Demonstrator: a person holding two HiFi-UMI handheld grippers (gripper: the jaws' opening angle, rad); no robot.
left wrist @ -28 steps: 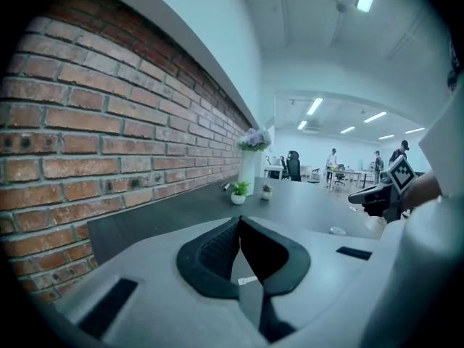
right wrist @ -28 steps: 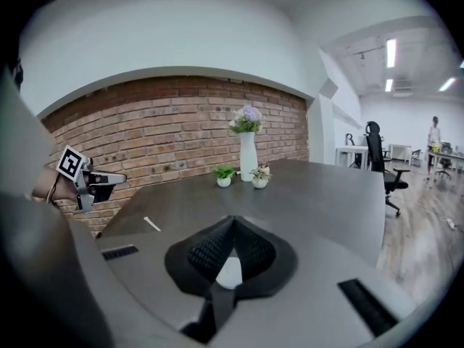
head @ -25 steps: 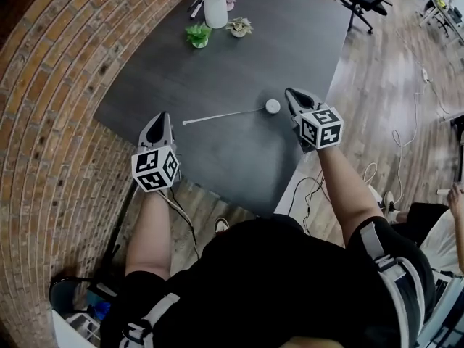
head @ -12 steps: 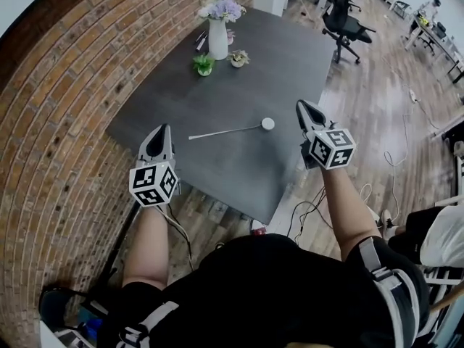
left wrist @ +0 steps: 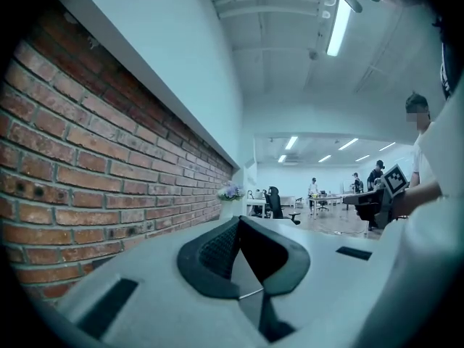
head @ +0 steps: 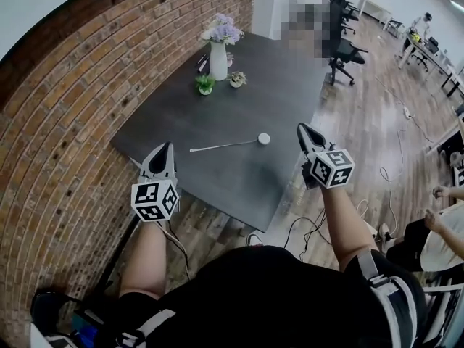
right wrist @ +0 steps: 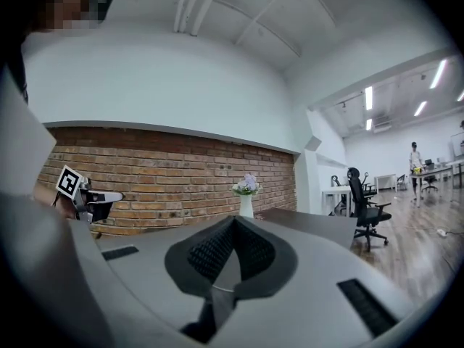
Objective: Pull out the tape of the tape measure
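A small round white tape measure (head: 264,139) lies on the dark table (head: 239,172), its thin white tape (head: 222,146) pulled out toward the left. My left gripper (head: 167,148) hovers off the table's near left corner, jaws shut and empty. My right gripper (head: 301,128) is held beyond the table's right edge, right of the tape measure, also shut on nothing. In the left gripper view the shut left gripper (left wrist: 238,219) points level into the room; in the right gripper view the right gripper (right wrist: 232,220) points toward the brick wall. Neither gripper view shows the tape measure.
A white vase of flowers (head: 219,47) and two small potted plants (head: 206,84) stand at the table's far end. A brick wall (head: 65,122) runs along the left. An office chair (head: 342,49) stands beyond the table; cables (head: 370,209) lie on the wooden floor at right.
Both grippers have drawn back from the table toward the person, and the view has lifted. The tape measure and its pulled-out tape lie still on the table.
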